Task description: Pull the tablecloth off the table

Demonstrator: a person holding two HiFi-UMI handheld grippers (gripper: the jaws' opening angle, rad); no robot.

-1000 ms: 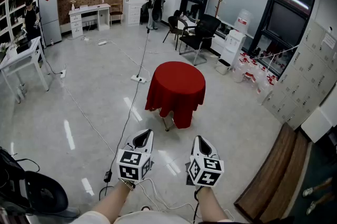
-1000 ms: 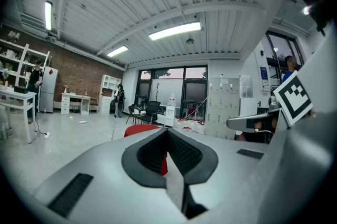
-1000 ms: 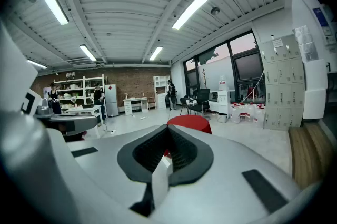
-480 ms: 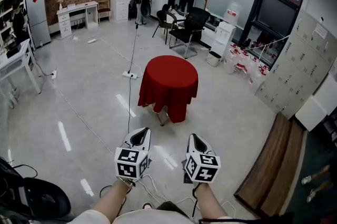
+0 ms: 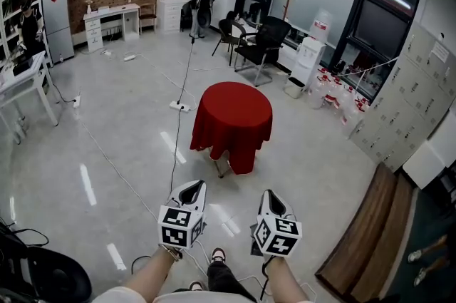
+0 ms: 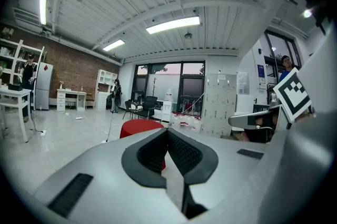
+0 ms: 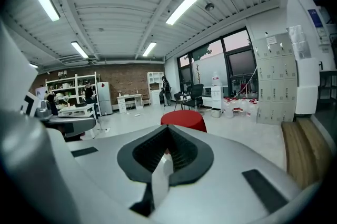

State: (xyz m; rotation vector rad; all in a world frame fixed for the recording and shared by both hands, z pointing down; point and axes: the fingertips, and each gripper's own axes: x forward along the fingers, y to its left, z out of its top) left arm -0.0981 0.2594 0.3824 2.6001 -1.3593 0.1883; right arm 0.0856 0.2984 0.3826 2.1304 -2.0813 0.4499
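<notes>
Left tongs [image 5: 195, 185] and right tongs [image 5: 267, 194]: pale grey moulded shells tapering to a point, each lined inside with black ribbed pads [image 6: 151, 153] and topped by a white cube [image 5: 179, 226] printed with black square markers. A dark cable [image 5: 265, 279] hangs beneath the right one. Wearer: white short sleeves [image 5: 127, 294], dark trousers [image 5: 222, 280], light-toed shoe [image 5: 219, 255].
</notes>
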